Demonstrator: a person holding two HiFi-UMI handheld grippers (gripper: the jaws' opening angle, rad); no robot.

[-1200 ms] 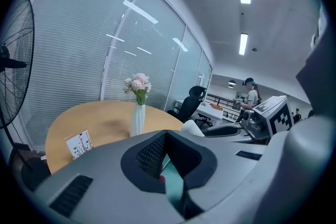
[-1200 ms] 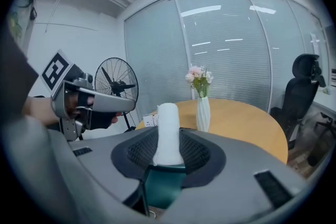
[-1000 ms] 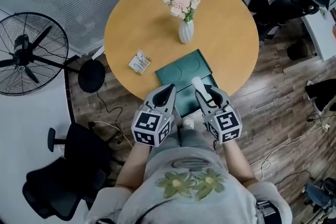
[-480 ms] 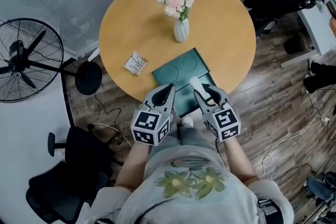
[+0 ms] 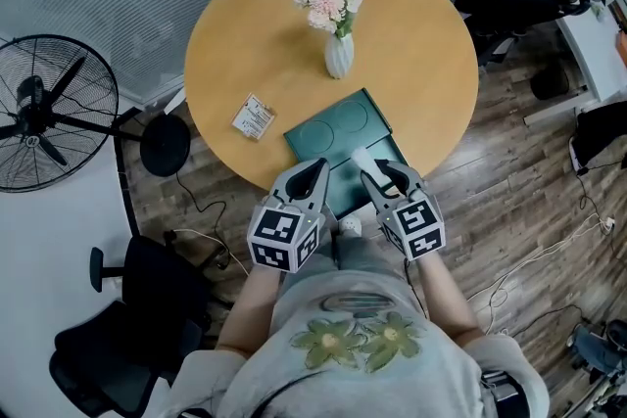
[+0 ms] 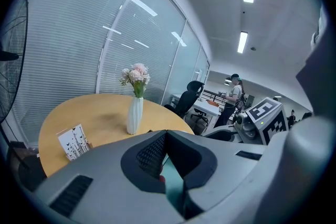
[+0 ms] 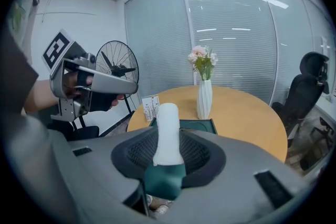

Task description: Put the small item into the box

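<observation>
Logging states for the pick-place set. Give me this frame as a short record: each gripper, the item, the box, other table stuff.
left gripper: jaws together, empty, at the box's near edge
right gripper: shut on the white tube
white tube: sticks out beyond the jaws, over the box in the head view, not yet released
green box: open, at the table's near edge, visible part empty
table: round, wooden
vase: white, pink flowers, upright beyond the box
card: small, printed, left of the box
</observation>
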